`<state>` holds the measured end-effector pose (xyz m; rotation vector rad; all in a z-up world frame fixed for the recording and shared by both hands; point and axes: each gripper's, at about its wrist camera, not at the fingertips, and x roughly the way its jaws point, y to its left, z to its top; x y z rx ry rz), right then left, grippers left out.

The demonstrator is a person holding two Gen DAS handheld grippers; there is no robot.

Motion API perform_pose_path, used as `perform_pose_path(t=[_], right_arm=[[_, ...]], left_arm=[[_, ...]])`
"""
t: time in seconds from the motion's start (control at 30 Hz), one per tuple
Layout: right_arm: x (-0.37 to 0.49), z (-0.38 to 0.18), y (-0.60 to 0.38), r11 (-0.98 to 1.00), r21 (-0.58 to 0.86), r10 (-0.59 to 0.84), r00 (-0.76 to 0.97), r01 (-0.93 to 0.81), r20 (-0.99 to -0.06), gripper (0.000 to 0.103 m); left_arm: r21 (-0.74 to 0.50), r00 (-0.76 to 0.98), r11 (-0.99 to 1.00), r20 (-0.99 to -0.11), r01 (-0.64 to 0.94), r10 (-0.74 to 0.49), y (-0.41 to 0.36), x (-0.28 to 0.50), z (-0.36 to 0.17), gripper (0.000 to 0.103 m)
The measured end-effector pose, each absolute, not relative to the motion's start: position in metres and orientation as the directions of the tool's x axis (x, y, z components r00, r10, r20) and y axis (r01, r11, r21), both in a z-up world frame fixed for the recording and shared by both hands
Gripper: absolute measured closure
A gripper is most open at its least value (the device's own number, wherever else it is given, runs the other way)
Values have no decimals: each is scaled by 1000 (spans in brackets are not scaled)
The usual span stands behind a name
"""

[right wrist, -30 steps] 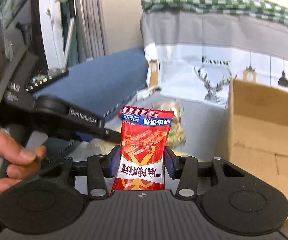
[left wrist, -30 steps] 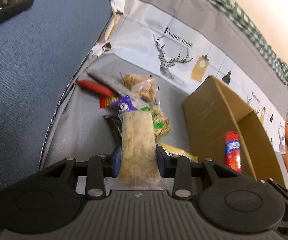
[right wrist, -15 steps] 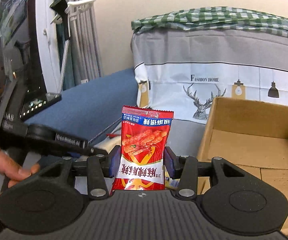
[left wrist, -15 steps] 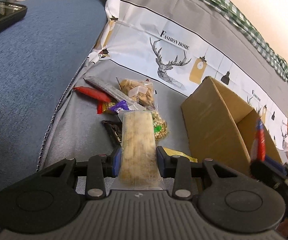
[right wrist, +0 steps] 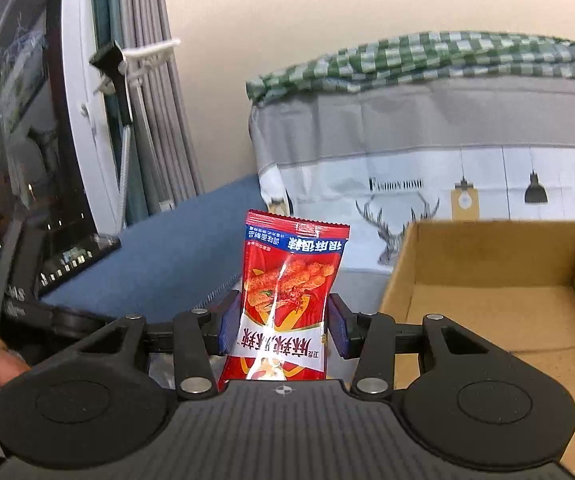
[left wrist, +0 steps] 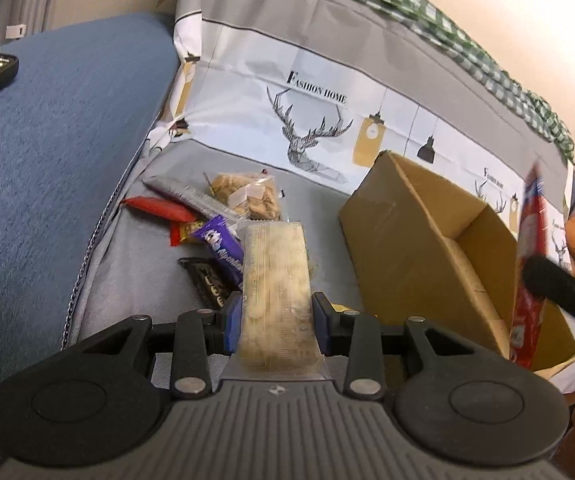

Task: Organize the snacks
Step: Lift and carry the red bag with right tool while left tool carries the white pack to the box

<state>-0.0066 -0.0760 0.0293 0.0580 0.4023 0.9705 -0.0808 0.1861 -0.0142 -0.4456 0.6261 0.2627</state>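
Red packet blurred, partly cut off; box seemingly empty

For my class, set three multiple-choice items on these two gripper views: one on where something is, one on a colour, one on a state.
1. Where does the loose snack pile lie?
A. in the box
B. on the grey cover, left of the box
C. on the phone

2. Main colour of the packet in the right gripper?
A. red
B. green
C. yellow

3. The left gripper is:
A. open, empty
B. shut on the clear pale snack pack
C. out of view

Answers: B, the pile sits beside the cardboard box; A, red wrapper; B, both pads press its sides.
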Motion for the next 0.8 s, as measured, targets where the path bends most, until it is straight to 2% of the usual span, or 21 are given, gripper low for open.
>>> perform_pose_path(t=[0.17, 0.37, 0.53, 0.8], right_arm=[[4, 40, -91, 562, 279, 826, 507, -779, -248, 56], [29, 37, -103, 588, 352, 809, 532, -728, -252, 56], [47, 37, -116, 613, 402, 787, 572, -680, -232, 56], [77, 31, -129, 765, 330, 642, 691, -553, -332, 56]], left_arm=[[-332, 790, 864, -602, -379, 115, 183, -85, -9, 63], [-283, 783, 887, -609, -365, 128, 169, -81, -2, 63], [-344, 797, 865, -595, -364, 99, 157, -75, 8, 63], [-349, 830, 891, -555, -290, 53, 111, -24, 40, 63]])
